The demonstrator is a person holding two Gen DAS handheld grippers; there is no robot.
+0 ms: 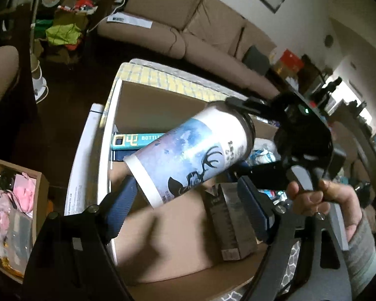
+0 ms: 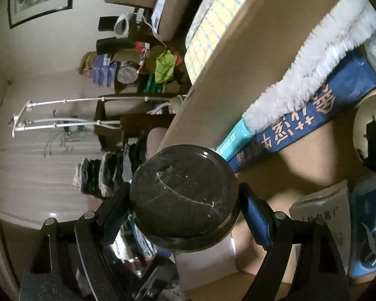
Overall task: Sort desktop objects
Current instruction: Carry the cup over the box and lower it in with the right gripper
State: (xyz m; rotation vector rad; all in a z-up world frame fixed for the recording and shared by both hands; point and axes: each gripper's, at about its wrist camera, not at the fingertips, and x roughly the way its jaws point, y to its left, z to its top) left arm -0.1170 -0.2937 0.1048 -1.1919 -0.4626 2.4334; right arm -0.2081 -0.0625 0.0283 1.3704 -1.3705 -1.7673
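1. Your right gripper [image 2: 185, 200] is clamped on the dark lid end of the tumbler [image 1: 188, 158]; both pads press the sides of the lid [image 2: 183, 193].
2. Your left gripper [image 1: 188, 200] stands wide around the tumbler's white base end. The left pad [image 1: 122, 200] touches or nearly touches the base, I cannot tell which, and the right pad [image 1: 253, 205] stands apart from it.
3. The tumbler hangs tilted over the open cardboard box [image 1: 148, 105], base end toward the box's left wall, lid end higher and toward its far side.
4. Inside the box, a teal carton [image 1: 135, 140] lies against the far wall and a grey carton [image 1: 228, 223] lies near the right side; bare cardboard floor [image 1: 173, 240] shows between them, right under the tumbler.
5. Left of the box, a white flat panel [image 1: 85, 165] runs along its wall.
6. Your right hand [image 1: 323, 200] sits just right of the box.
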